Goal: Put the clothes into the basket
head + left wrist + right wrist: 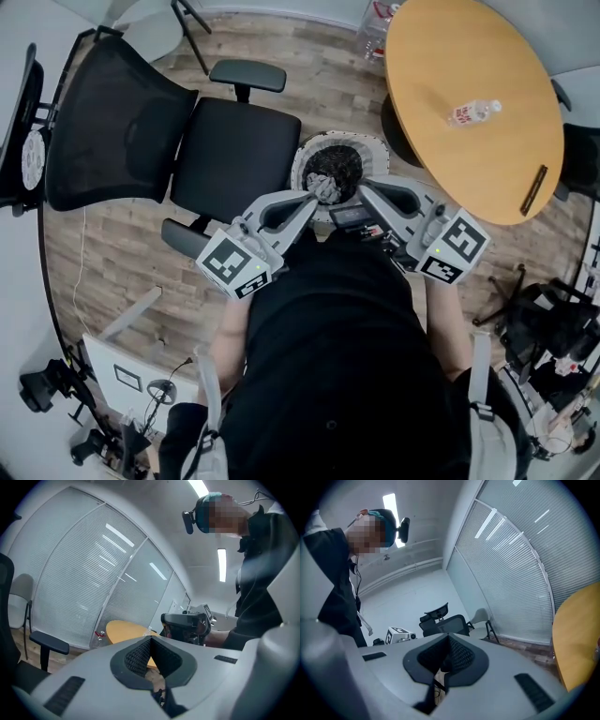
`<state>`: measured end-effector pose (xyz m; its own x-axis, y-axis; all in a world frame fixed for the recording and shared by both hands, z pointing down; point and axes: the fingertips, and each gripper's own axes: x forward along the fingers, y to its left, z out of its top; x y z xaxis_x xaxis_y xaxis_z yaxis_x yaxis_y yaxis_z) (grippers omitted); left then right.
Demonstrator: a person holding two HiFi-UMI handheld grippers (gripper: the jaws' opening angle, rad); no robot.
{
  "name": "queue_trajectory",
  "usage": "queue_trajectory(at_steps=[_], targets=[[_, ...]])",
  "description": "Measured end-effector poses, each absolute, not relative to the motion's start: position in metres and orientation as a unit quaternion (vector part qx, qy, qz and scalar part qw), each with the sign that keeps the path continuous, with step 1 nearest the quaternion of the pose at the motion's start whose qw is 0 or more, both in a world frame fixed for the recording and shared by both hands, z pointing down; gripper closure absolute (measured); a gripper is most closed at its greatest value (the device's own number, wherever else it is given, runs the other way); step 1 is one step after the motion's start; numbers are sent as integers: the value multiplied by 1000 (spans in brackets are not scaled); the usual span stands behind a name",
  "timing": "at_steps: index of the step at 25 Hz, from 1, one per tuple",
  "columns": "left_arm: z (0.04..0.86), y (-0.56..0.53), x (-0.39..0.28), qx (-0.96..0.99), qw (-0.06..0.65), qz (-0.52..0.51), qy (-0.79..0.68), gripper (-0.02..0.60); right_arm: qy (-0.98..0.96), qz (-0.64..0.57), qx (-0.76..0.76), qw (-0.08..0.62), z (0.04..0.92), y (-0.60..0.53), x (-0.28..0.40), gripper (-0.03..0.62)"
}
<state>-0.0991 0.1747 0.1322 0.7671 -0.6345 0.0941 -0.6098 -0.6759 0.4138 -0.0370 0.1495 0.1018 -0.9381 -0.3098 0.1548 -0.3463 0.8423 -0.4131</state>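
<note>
In the head view a round basket with a pale rim stands on the wood floor just ahead of me. A grey bundle of clothes lies inside it. My left gripper hangs over the basket's near left rim and my right gripper over its near right rim, tips turned toward each other. In the left gripper view the left gripper has its jaws together with nothing between them. In the right gripper view the right gripper also looks shut and empty.
A black office chair stands left of the basket. A round wooden table is at the right, with a plastic bottle and a dark bar on it. Equipment and cables lie near the bottom corners.
</note>
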Motion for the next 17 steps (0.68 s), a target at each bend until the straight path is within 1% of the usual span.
queue_trajectory(at_steps=[17], targets=[[147, 164, -99, 908, 227, -19, -350, 571, -962, 200, 168, 75, 110, 135, -38, 579]])
